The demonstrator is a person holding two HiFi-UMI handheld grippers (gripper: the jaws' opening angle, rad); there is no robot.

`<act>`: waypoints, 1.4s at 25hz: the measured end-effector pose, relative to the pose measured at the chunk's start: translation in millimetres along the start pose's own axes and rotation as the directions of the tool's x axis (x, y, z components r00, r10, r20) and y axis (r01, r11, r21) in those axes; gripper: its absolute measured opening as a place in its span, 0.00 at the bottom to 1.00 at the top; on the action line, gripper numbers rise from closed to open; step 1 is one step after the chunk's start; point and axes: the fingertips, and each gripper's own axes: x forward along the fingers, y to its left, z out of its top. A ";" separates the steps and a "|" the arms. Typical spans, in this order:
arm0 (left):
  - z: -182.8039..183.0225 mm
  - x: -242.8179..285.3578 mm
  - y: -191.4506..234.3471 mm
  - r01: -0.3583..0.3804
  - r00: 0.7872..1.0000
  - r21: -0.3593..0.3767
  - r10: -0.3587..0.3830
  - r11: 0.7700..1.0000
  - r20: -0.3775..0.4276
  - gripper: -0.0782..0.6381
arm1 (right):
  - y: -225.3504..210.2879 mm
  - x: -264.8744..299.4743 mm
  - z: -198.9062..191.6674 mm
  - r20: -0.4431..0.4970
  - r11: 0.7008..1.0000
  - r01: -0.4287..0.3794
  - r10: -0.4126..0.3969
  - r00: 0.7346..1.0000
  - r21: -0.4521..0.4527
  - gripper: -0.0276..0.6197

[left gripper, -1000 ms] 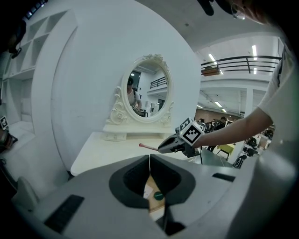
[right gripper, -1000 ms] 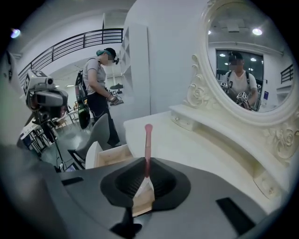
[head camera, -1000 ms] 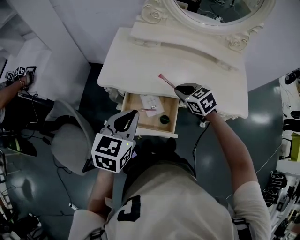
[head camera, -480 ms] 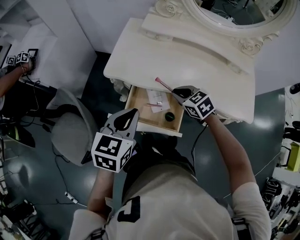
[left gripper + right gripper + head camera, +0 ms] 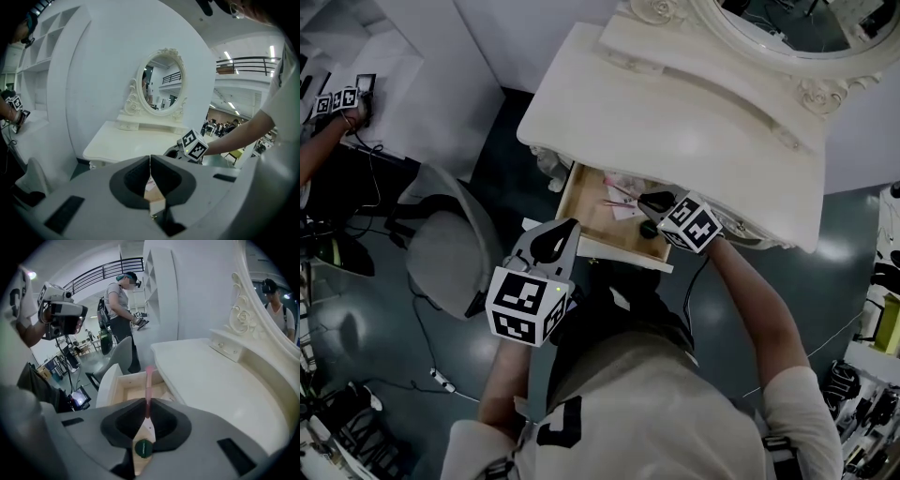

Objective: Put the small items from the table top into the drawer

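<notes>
A thin pink stick (image 5: 148,389) is clamped between the jaws of my right gripper (image 5: 147,411) and points forward over the open wooden drawer (image 5: 125,386). In the head view that right gripper (image 5: 651,202) hovers over the drawer (image 5: 581,202) under the white dressing table (image 5: 675,122), the stick (image 5: 624,193) jutting left. Inside the drawer lie a paper card, a pink piece and a small dark round item (image 5: 649,228). My left gripper (image 5: 551,242) hangs in front of the drawer, shut and empty; its jaws (image 5: 150,161) meet.
A grey chair (image 5: 445,253) stands left of the drawer. An oval mirror (image 5: 787,19) rises behind the table top. Another person's arm with a gripper (image 5: 337,98) works at a white shelf on the far left. The dark floor has cables.
My right gripper has carried the pink stick from the table's front edge down over the open drawer. The left gripper has stayed put.
</notes>
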 end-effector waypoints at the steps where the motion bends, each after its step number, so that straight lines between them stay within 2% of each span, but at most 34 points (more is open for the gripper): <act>1: -1.0 1.0 0.1 -0.001 1.000 -0.001 0.001 1.000 -0.003 0.19 | 2.7 4.0 -2.8 -0.008 1.000 -0.009 0.008 1.000 -0.007 0.12; 15: -19.3 9.0 14.6 -0.028 0.998 -0.007 0.027 1.000 -0.057 0.19 | 29.6 55.6 -41.2 -0.134 0.992 -0.106 0.097 0.986 -0.062 0.12; 21: -29.0 11.9 24.6 -0.041 0.996 -0.004 0.041 0.999 -0.083 0.19 | 37.9 74.3 -59.0 -0.171 0.989 -0.139 0.129 0.977 -0.045 0.12; 35: -40.6 10.2 27.0 -0.050 0.992 -0.007 0.049 0.999 -0.114 0.19 | 61.8 102.7 -84.7 -0.241 0.979 -0.185 0.160 0.957 -0.087 0.12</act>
